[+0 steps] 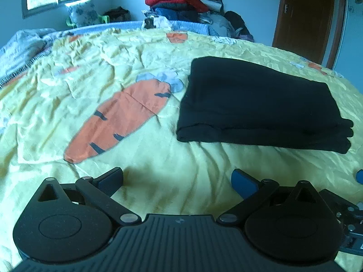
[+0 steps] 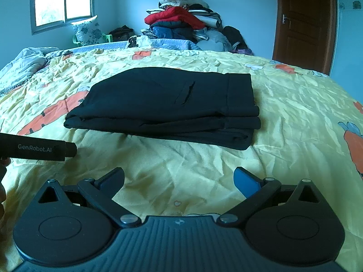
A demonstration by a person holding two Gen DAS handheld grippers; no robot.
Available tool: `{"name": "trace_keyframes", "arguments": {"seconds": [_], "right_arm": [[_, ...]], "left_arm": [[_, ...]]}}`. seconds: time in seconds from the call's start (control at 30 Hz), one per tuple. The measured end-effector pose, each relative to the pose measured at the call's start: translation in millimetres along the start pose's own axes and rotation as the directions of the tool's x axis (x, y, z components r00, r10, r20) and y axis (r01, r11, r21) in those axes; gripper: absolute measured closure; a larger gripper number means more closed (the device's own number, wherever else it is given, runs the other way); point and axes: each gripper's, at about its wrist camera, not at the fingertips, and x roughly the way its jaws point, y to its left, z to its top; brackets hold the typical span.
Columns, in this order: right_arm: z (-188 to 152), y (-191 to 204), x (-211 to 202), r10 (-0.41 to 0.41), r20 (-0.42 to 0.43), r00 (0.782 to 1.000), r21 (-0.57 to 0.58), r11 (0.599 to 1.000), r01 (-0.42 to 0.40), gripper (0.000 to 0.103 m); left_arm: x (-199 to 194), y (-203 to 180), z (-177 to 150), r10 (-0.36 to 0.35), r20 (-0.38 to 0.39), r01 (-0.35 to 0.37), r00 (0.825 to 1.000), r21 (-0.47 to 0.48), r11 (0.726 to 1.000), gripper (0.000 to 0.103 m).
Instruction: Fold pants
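Note:
The black pants (image 1: 261, 104) lie folded into a flat stacked rectangle on the yellow carrot-print bedspread (image 1: 136, 170); they also show in the right wrist view (image 2: 170, 104), with a back pocket slit facing up. My left gripper (image 1: 178, 181) is open and empty, low over the bedspread, short of the pants and to their left. My right gripper (image 2: 179, 181) is open and empty, low over the bedspread (image 2: 295, 124), just short of the pants' near edge. The left gripper's black handle (image 2: 38, 150) shows at the left of the right wrist view.
A tall pile of clothes (image 2: 186, 25) stands beyond the far side of the bed. A crumpled light quilt (image 2: 22, 63) lies at the far left. A pillow (image 2: 87, 30) leans under the window. A brown door (image 2: 304, 22) is at the right.

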Motion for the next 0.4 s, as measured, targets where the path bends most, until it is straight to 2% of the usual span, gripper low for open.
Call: {"name": "trace_keyframes", "arguments": {"seconds": [0.2, 0.4], "right_arm": [[-0.2, 3.0, 0.1, 0.018, -0.004, 1.0, -0.02, 1.0, -0.019, 0.0], [1.3, 1.8, 2.2, 0.05, -0.02, 0.999, -0.026, 0.998, -0.051, 0.0]], "left_arm": [[-3.5, -6.4, -1.5, 0.057, 0.056, -0.061, 0.997, 0.067, 0.996, 0.0], [-1.5, -6.4, -1.7, 0.052, 0.061, -0.057, 0.997, 0.083, 0.995, 0.0]]}}
